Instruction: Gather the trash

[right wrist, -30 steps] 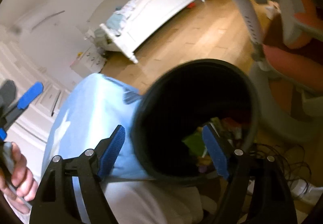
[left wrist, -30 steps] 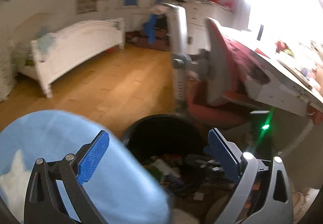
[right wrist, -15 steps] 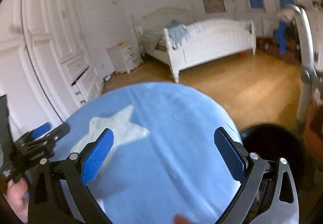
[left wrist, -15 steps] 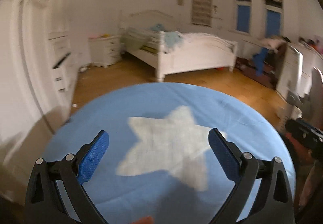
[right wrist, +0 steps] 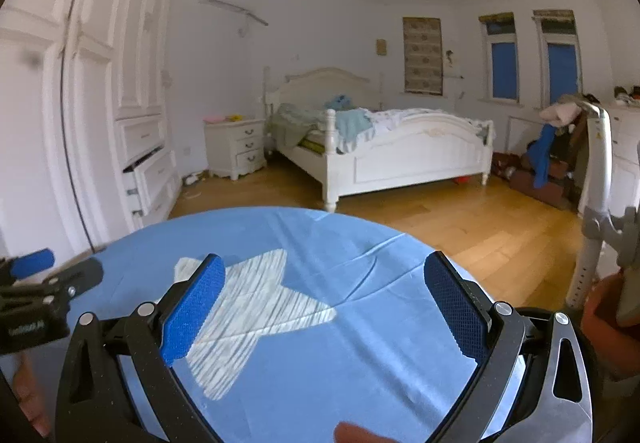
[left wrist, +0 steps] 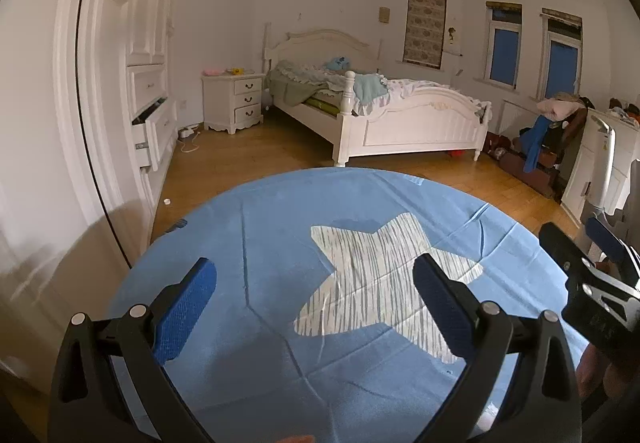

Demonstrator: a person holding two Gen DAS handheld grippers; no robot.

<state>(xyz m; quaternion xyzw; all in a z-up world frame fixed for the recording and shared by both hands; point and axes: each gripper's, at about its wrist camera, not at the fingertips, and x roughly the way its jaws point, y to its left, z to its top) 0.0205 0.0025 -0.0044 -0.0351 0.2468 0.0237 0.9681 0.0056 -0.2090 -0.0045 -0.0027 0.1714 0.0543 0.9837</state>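
A wooden floor (left wrist: 248,159) runs across the bedroom to a white bed (left wrist: 384,115) with rumpled bedding against the far wall. Along the left wall stands a white built-in wardrobe (left wrist: 120,43) with one drawer (left wrist: 150,131) pulled partly out, and a white nightstand (left wrist: 234,101) sits just beside the head of the bed.

Close to both cameras a round blue cushion with a pale star (left wrist: 360,283) fills the lower middle of each view.

The left tool (left wrist: 314,303) hangs over that cushion with its blue pads (left wrist: 186,309) spread wide and nothing between them. The right tool (right wrist: 326,307) is likewise released; its jaws have just been opening, and its pads frame the cushion without pressing on it. Each tool shows at the edge of the other's view.

At the right edge of the right wrist view, a dark curved rim that may be a trash bin (right wrist: 532,313) peeks out behind the right tool. No trash can be made out in these views. On the floor by the wardrobe lies a small white scrap (left wrist: 167,201), too small to identify.
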